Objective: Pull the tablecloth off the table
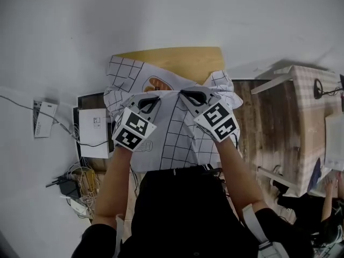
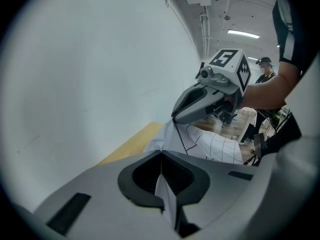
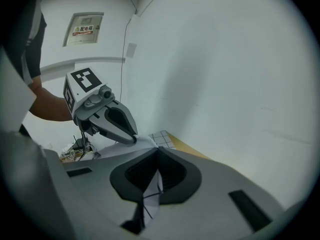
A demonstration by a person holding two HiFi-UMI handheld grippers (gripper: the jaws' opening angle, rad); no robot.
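A white tablecloth [image 1: 177, 138] with a black grid hangs bunched between both grippers, down toward my body. The far part of the wooden table top [image 1: 177, 61] lies bare. My left gripper [image 1: 155, 97] is shut on a fold of the cloth, and my right gripper [image 1: 185, 93] is shut on another fold close beside it. In the left gripper view a strip of cloth [image 2: 167, 194] is pinched between the shut jaws, with the right gripper [image 2: 176, 118] just ahead. In the right gripper view the cloth [image 3: 151, 191] is likewise clamped, and the left gripper [image 3: 134, 140] is close by.
A white wall stands right behind the table. A white box [image 1: 94, 125] and tangled cables [image 1: 80, 181] lie on the floor at the left. At the right stands a second table [image 1: 312, 117] with a checked cover. A person [image 2: 265, 71] stands in the background.
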